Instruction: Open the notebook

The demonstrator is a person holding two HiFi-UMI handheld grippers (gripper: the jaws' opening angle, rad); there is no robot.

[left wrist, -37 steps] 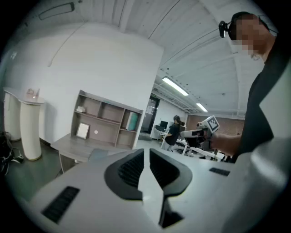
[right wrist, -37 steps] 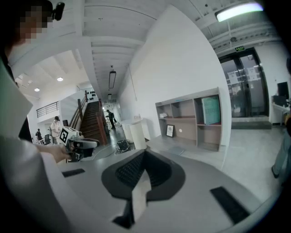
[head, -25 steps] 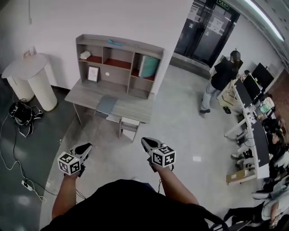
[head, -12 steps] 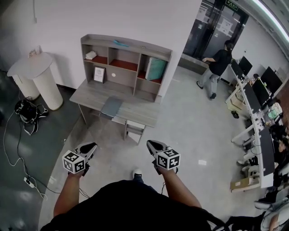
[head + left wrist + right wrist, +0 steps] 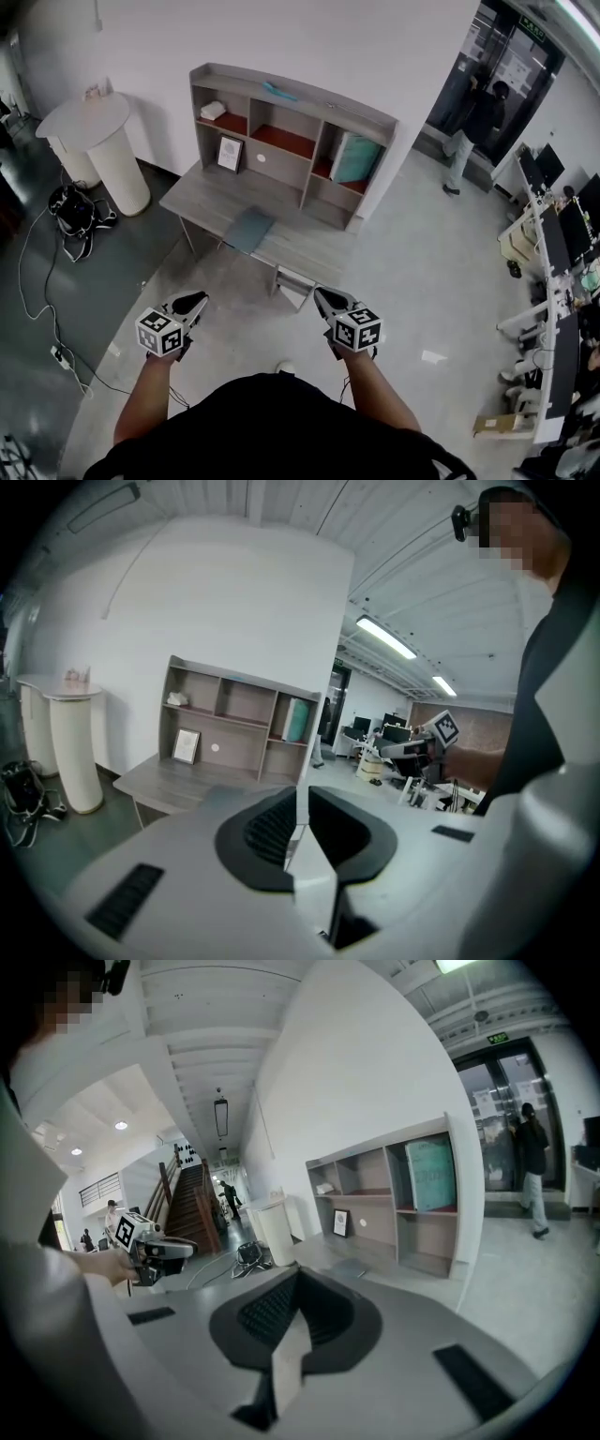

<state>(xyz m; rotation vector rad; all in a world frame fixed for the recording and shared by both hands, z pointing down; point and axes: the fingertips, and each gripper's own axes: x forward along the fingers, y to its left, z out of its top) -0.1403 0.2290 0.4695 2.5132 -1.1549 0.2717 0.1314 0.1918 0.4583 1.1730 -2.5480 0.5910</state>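
– Head view: the bench (image 5: 202, 202) and its shelf unit (image 5: 281, 108) sit larger and nearer than a second ago, and both grippers have come forward with the person. What does that buy us?
– Only the approach. The notebook (image 5: 249, 230), the grey-blue one, lies shut and flat on the bench near its front edge, just beyond the stool (image 5: 292, 284). It is well apart from both grippers, and nothing touches it.
– And the jaws?
– The left gripper (image 5: 195, 298) has its jaws nearly together, with a thin slit between the pads and nothing in it. The right gripper (image 5: 322, 295) has its jaws closed up on nothing. I'd judge that one pair must spread before it can catch the cover.
– The surface?
– It's a plain grey top, mostly bare round the notebook, so there looks to be room to come at the cover's edge. A framed picture (image 5: 230, 153) stands at the left of the shelf unit and a teal book (image 5: 356, 157) stands upright in the right compartment. Neither is in the way.
– The room?
– Grey floor, with a white wall behind the bench. A white round pedestal (image 5: 103, 150) stands to the left, with a black bag and cables (image 5: 75, 211) on the floor beside it. A person at the door (image 5: 473, 117) is far off to the right.
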